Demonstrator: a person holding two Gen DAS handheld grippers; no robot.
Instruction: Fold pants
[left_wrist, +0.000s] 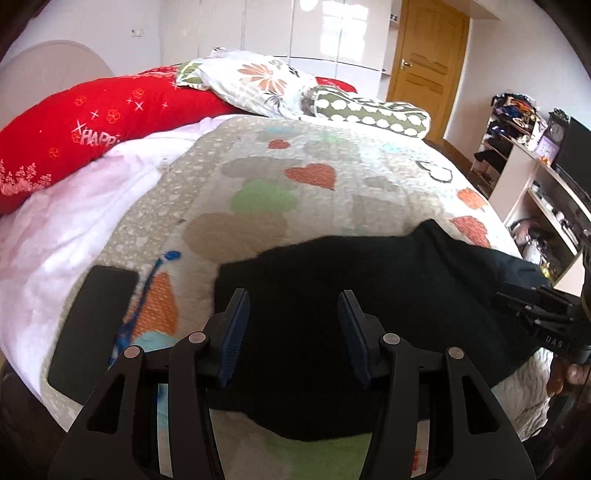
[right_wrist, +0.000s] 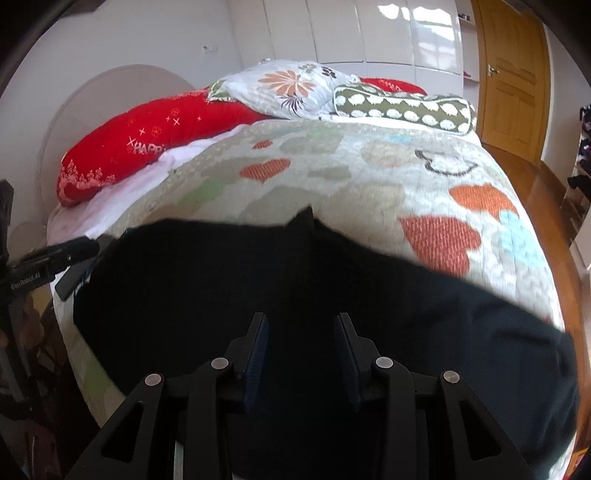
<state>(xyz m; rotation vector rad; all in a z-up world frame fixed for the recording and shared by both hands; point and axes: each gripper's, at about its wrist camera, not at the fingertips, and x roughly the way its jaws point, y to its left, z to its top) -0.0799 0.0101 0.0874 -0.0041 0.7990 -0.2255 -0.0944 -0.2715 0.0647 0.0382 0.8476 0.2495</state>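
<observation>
Black pants (left_wrist: 369, 288) lie spread across the near end of a heart-patterned quilt (left_wrist: 295, 177) on a bed; they also fill the lower half of the right wrist view (right_wrist: 258, 280). My left gripper (left_wrist: 293, 299) is open, hovering over the pants' left part with nothing between its fingers. My right gripper (right_wrist: 301, 321) is open over the middle of the pants, also empty. The right gripper's body shows at the right edge of the left wrist view (left_wrist: 535, 306). The left gripper's body shows at the left edge of the right wrist view (right_wrist: 48, 258).
A black phone (left_wrist: 92, 325) lies on the quilt left of the pants. A red pillow (left_wrist: 92, 125), a floral pillow (left_wrist: 258, 81) and a green dotted bolster (left_wrist: 369, 110) sit at the bed's head. Cluttered shelves (left_wrist: 535, 177) stand to the right, a wooden door (left_wrist: 424, 55) behind.
</observation>
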